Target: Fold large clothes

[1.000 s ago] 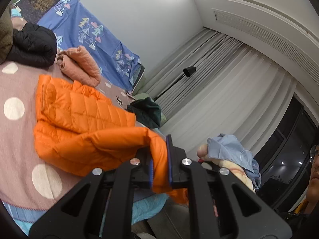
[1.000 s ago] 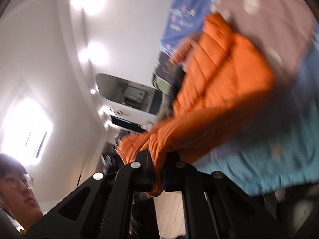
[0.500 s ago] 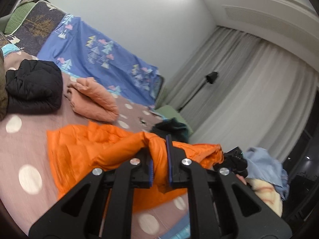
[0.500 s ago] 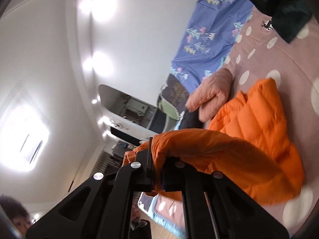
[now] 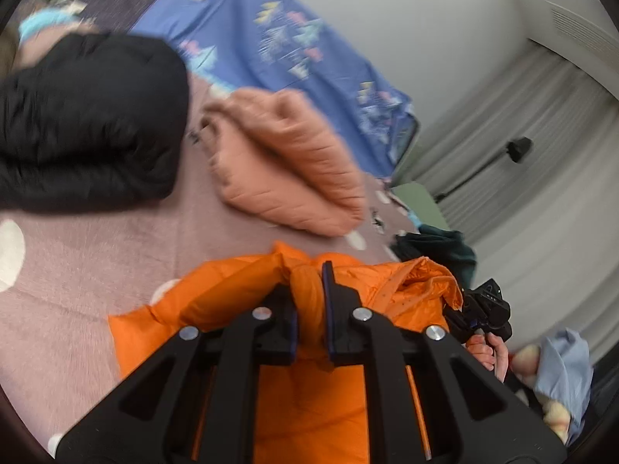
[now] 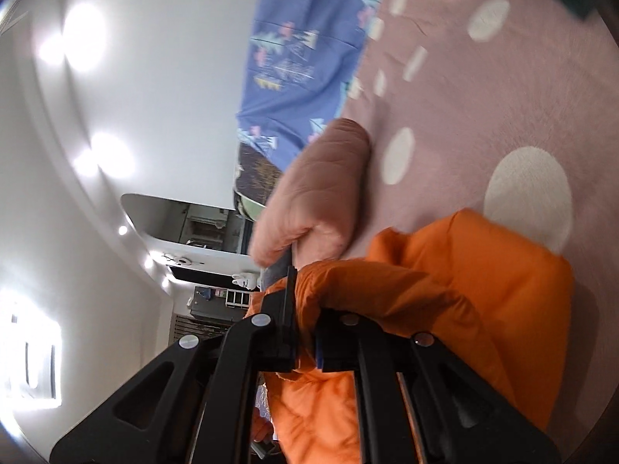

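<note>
From the left wrist camera, the left gripper (image 5: 309, 309) is clamped on a bunched fold of the bright orange quilted puffer jacket (image 5: 309, 398), the fabric pinched between its two black fingers (image 5: 336, 309). The jacket spreads beneath and to both sides of the gripper, lying on the dusty-pink bedspread with large white dots (image 5: 96, 263). Ahead of the fingertips sits a folded salmon-pink padded jacket (image 5: 282, 178); ahead and to the left, a rolled black puffer jacket (image 5: 89, 123) — both rest on the same bedspread. Beyond them hangs a blue sheet printed with small trees (image 5: 278, 50). To the right of the gripper, past the jacket's edge, the other black tool (image 5: 483, 313) shows with a hand below it, and a dark green garment (image 5: 437, 247) lies just beyond.

From the right wrist camera, the right gripper (image 6: 305, 321) is likewise clenched on a thick roll of the orange jacket (image 6: 483, 290), which drapes to the right of and below the fingers (image 6: 288, 309). The salmon-pink jacket (image 6: 317, 193) lies just ahead of the fingertips, close to the orange one, on the dotted bedspread (image 6: 483, 89) — the blue sheet (image 6: 301, 58) stands farther ahead.
</note>
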Action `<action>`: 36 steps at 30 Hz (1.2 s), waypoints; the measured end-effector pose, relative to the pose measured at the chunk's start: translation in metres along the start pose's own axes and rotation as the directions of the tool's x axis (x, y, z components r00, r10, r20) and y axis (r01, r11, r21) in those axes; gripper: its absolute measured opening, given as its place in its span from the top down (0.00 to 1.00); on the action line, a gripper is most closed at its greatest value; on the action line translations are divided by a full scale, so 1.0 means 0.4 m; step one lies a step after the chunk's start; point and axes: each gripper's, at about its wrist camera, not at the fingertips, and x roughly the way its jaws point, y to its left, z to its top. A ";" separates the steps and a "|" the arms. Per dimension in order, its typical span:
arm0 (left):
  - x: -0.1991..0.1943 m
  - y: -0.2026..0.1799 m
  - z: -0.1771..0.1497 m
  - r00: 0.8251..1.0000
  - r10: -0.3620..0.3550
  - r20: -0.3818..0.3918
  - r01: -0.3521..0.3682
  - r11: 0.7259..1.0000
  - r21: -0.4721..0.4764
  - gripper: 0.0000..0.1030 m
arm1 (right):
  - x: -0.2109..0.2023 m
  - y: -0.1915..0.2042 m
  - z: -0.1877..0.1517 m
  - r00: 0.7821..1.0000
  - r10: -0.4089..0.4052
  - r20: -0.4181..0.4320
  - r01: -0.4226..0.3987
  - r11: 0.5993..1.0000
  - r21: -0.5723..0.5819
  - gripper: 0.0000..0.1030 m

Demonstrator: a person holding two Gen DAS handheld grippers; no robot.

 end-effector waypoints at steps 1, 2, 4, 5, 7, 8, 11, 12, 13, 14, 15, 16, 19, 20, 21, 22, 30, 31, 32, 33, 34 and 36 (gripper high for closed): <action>0.019 0.025 0.000 1.000 0.008 -0.007 -0.008 1.000 -0.018 0.89 | 0.008 -0.020 0.008 1.000 0.005 0.005 -0.005 1.000 0.022 0.91; 0.030 0.044 0.001 1.000 0.014 -0.009 -0.015 0.999 -0.032 0.86 | 0.011 -0.032 0.012 1.000 0.013 0.011 -0.014 0.999 0.042 0.84; 0.038 0.073 0.000 1.000 0.002 -0.014 -0.003 0.997 -0.071 0.66 | -0.001 -0.049 0.017 0.998 0.045 0.043 -0.049 0.995 0.087 0.71; 0.035 0.084 -0.001 1.000 -0.004 -0.009 0.003 0.996 -0.092 0.62 | -0.010 -0.045 0.021 0.996 0.060 0.066 -0.066 0.994 0.092 0.62; 0.002 0.096 0.001 0.999 -0.008 0.032 0.012 0.992 -0.128 0.35 | -0.065 -0.021 0.015 0.984 0.072 0.161 -0.084 0.994 0.065 0.42; -0.024 0.093 0.004 0.998 0.003 0.067 0.005 0.991 -0.130 0.28 | -0.097 -0.004 0.010 0.975 0.067 0.210 -0.077 0.996 0.040 0.37; -0.113 0.062 0.013 0.988 0.034 0.148 -0.018 0.994 -0.106 0.25 | -0.167 0.051 -0.021 0.956 0.059 0.286 -0.055 0.998 -0.022 0.37; -0.137 0.049 0.012 0.986 0.040 0.163 -0.024 0.995 -0.100 0.25 | -0.177 0.068 -0.035 0.956 0.055 0.289 -0.044 0.998 -0.043 0.37; -0.163 0.023 0.010 0.981 0.058 0.184 -0.043 0.996 -0.083 0.25 | -0.183 0.092 -0.054 0.957 0.039 0.287 -0.017 0.997 -0.077 0.38; -0.179 -0.002 0.009 0.978 0.073 0.198 -0.062 0.996 -0.065 0.26 | -0.181 0.110 -0.071 0.959 0.018 0.283 0.014 0.994 -0.110 0.49; -0.189 -0.029 0.004 0.974 0.088 0.209 -0.080 0.996 -0.045 0.36 | -0.170 0.129 -0.083 0.962 -0.016 0.273 0.057 0.988 -0.144 0.57; -0.190 -0.068 -0.003 0.972 0.103 0.213 -0.102 0.995 -0.014 0.49 | -0.144 0.157 -0.107 0.964 -0.073 0.255 0.125 0.973 -0.194 0.70; -0.140 -0.163 -0.024 0.968 0.163 0.193 -0.177 0.983 0.057 0.78 | -0.062 0.191 -0.148 0.963 -0.156 0.221 0.216 0.933 -0.287 0.84; -0.118 -0.182 -0.034 0.966 0.179 0.185 -0.195 0.978 0.076 0.78 | -0.029 0.203 -0.155 0.955 -0.193 0.225 0.260 0.911 -0.320 0.84; -0.081 -0.209 -0.038 0.963 0.201 0.177 -0.222 0.970 0.104 0.78 | -0.004 0.205 -0.158 0.947 -0.221 0.235 0.292 0.895 -0.337 0.84; -0.030 -0.237 -0.045 0.956 0.240 0.169 -0.265 0.953 0.146 0.78 | 0.031 0.204 -0.156 0.932 -0.270 0.241 0.344 0.868 -0.357 0.84; 0.229 -0.110 -0.089 0.856 0.514 0.057 -0.516 0.838 0.179 0.79 | 0.150 0.027 -0.108 0.846 -0.472 0.249 0.533 0.771 -0.350 0.94; 0.232 -0.061 -0.096 0.851 0.523 0.053 -0.524 0.838 0.149 0.83 | 0.140 0.003 -0.101 0.858 -0.449 0.248 0.511 0.794 -0.330 1.00; 0.226 -0.036 -0.097 0.852 0.520 0.060 -0.523 0.842 0.128 0.83 | 0.133 -0.007 -0.099 0.866 -0.432 0.253 0.496 0.806 -0.323 1.00; 0.219 -0.024 -0.096 0.853 0.517 0.072 -0.522 0.845 0.116 0.83 | 0.128 -0.011 -0.099 0.863 -0.427 0.270 0.499 0.804 -0.324 1.00; 0.216 -0.019 -0.097 0.847 0.524 0.087 -0.531 0.839 0.120 0.83 | 0.126 -0.017 -0.106 0.857 -0.424 0.293 0.508 0.794 -0.335 1.00; 0.215 -0.006 -0.100 0.849 0.519 0.100 -0.528 0.841 0.117 0.83 | 0.124 -0.027 -0.114 0.849 -0.424 0.315 0.518 0.785 -0.340 1.00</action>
